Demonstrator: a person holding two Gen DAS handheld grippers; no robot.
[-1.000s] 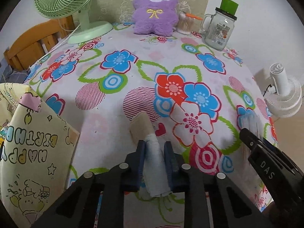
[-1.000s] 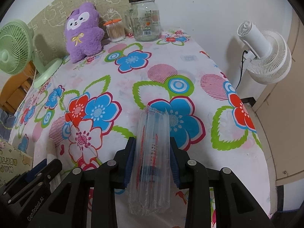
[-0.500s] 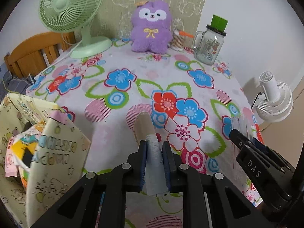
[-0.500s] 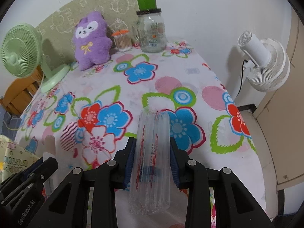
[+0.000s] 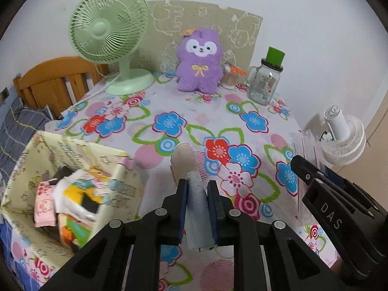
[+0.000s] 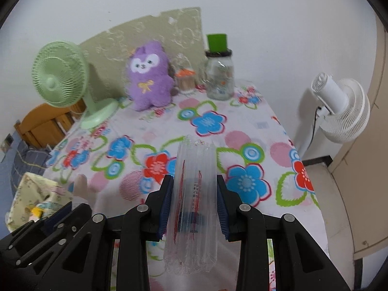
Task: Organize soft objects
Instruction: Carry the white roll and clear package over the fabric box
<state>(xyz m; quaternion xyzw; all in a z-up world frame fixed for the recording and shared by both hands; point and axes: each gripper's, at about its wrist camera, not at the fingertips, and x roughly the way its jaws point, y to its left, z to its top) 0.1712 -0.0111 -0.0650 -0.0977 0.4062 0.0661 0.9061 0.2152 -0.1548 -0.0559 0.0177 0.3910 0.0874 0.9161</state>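
Left gripper (image 5: 197, 189): jaws clamped on a pale rolled cloth (image 5: 197, 208); its beige end sticks out ahead of the fingertips, its tail hangs behind them. Held clear above the worktop (image 5: 169, 101).

Right gripper (image 6: 196, 189): jaws closed on a clear air-cushion packet (image 6: 194, 201) with red markings. The packet runs lengthwise between the jaws, its top poking out past the tips and its bottom trailing behind them. Also off the worktop.

Storage bag (image 5: 72, 194) with cartoon print: below and left of the left jaws, beside the worktop edge, mouth open, mixed soft items (image 5: 65, 203) inside. In the right wrist view it shows far left of the right jaws.

Right gripper sits to the right of the left jaws in the left wrist view, close by, not touching.

Far ahead of both jaws, at the back of the worktop: purple plush toy (image 5: 198, 60) upright, green desk fan (image 5: 109, 36) to its left, cotton swab pot (image 5: 230, 77) and glass mug jar with green lid (image 5: 265, 80) to its right.

White fan (image 6: 344, 106) stands off the worktop, right of the right jaws. Wooden headboard (image 5: 58, 80) far left.
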